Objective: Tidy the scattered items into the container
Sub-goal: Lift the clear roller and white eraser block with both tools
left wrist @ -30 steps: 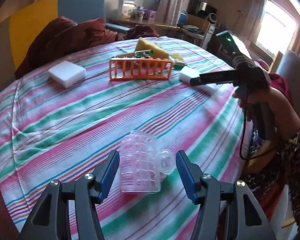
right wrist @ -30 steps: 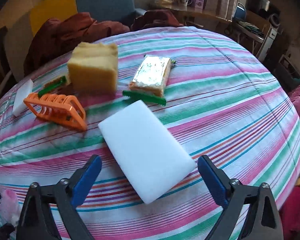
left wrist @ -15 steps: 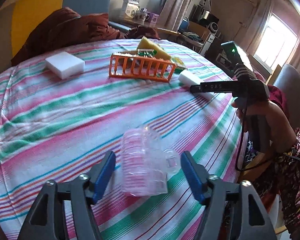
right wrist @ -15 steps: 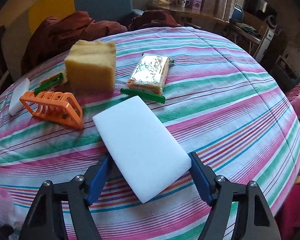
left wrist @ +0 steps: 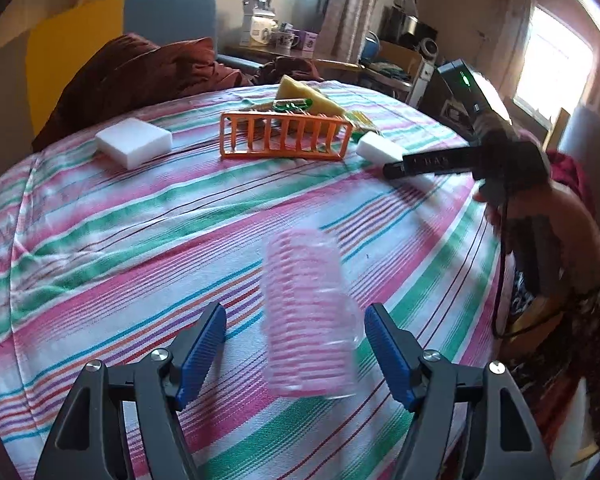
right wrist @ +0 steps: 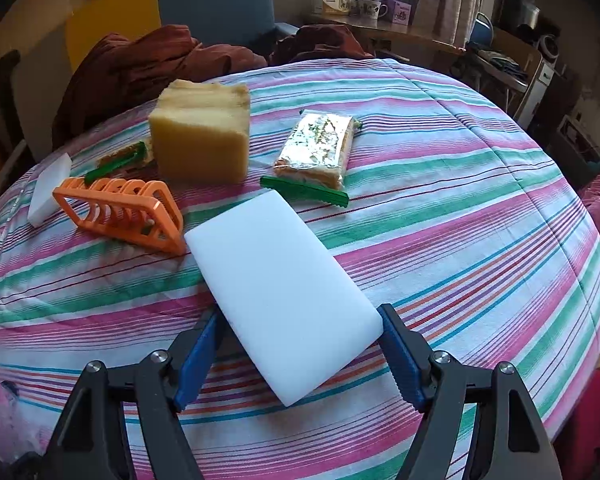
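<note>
Grippers, both views. L gripper (left wrist: pixel 294 346) spread wide, clear ribbed container (left wrist: pixel 306 316) lying between its fingers, not touching, blurred. R gripper (right wrist: pixel 300 354) pinching near end of white sponge (right wrist: pixel 280 288); orange rack (right wrist: pixel 120 212) ahead-left, yellow sponge (right wrist: pixel 200 140) beyond it.

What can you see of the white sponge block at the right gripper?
The white sponge block is a flat rectangular slab, plain matte white, foam-like, unmarked, with rounded corners. It lies flat and diagonal on the striped tablecloth, its near end between the right gripper's blue pads, which sit at its edges. Its far corner is near the green clip.
</note>
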The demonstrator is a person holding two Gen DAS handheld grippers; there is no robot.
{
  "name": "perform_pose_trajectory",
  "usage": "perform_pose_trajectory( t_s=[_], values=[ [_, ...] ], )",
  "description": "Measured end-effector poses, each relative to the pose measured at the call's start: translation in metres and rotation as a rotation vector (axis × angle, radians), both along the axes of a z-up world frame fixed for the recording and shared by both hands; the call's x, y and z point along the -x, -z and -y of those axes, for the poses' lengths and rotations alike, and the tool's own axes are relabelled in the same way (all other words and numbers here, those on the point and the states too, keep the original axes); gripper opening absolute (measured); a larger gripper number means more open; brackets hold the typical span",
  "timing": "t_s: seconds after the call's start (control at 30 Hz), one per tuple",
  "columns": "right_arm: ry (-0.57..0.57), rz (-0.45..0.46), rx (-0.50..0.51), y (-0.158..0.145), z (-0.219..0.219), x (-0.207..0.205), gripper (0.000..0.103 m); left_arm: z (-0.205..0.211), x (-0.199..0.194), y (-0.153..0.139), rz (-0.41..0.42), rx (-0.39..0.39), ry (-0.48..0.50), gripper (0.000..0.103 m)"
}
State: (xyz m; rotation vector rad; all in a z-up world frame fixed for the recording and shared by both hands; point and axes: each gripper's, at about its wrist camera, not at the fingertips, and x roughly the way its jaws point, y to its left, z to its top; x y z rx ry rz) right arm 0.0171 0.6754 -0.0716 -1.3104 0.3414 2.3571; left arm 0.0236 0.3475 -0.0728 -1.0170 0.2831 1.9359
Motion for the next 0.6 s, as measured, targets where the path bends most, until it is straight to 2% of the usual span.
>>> perform_pose_trajectory(
  t_s=[0.2, 0.43, 0.6],
  values=[
    [-0.005, -0.002, -0.015, 0.001, 0.004, 0.001, 0.077, 0.010, 0.009, 0.000, 0.019, -0.018, -0.060, 0.072],
    [-0.010, -0.033, 0.004, 0.001, 0.009, -0.003, 0.077, 0.011, 0.008, 0.001, -0.008, -0.013, -0.066, 0.067],
    [-0.023, -0.044, -0.056, 0.002, 0.040, -0.012, 0.076, 0.010, 0.008, -0.002, -0.010, -0.025, -0.056, 0.064]
  ],
)
